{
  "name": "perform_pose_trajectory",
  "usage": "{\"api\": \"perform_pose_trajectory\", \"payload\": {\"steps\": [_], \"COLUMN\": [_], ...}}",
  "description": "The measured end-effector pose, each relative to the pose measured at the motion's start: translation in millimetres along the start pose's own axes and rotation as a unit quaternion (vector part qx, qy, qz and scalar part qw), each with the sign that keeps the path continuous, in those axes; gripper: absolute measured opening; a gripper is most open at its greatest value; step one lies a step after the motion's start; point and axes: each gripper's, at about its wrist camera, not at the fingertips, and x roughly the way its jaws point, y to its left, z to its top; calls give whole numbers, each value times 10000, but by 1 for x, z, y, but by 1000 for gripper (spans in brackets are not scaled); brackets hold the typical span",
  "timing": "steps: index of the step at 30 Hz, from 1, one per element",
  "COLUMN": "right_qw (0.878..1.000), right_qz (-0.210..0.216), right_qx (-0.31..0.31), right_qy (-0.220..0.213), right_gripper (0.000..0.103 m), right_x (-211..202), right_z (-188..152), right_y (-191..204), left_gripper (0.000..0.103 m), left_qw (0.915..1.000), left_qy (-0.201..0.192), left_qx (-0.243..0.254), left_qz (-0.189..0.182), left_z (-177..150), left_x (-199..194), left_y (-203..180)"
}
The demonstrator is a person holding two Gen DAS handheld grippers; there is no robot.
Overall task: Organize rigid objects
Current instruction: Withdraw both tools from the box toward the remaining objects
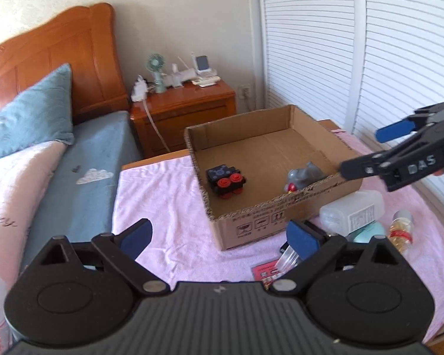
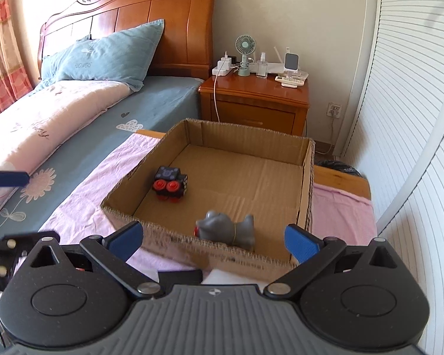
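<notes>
The left hand-held gripper (image 1: 219,238) hangs open and empty over the pink cloth (image 1: 162,207) on the table, its blue pads spread wide just short of the near wall of a shallow cardboard box (image 1: 251,222). The right hand-held gripper (image 2: 213,239) is likewise open and holds nothing, poised at the box's near right edge; in the left wrist view it (image 1: 361,151) reaches in from the right, above the box rim. Inside the box a black block toy with red wheels (image 2: 171,184) sits toward the left, and a grey toy animal (image 2: 228,230) lies against the near wall. Right of the box, on the cloth, rest a clear plastic container (image 1: 352,211), a teal object (image 1: 367,232), a small bottle of amber liquid (image 1: 401,230) and a red card (image 1: 266,270). Beyond stand a bed with a blue pillow (image 2: 103,56) and a wooden nightstand (image 2: 254,103) carrying a small fan (image 2: 245,54).
</notes>
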Motion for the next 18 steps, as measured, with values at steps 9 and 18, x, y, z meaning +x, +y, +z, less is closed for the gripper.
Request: {"api": "perform_pose_trajectory", "payload": {"steps": [9, 18], "right_qw": [9983, 9879], "right_qz": [24, 146], "right_qx": [560, 1439], "right_qy": [146, 557], "right_gripper": [103, 103], "right_x": [-5, 21], "right_z": [-63, -103], "right_y": [-39, -72], "left_gripper": [97, 97], "left_qw": [9995, 9964], "left_qy": [140, 391], "left_qx": [-248, -730], "left_qz": [144, -205], "left_z": [-63, -101], "left_x": [2, 13], "left_y": [-12, -17]}}
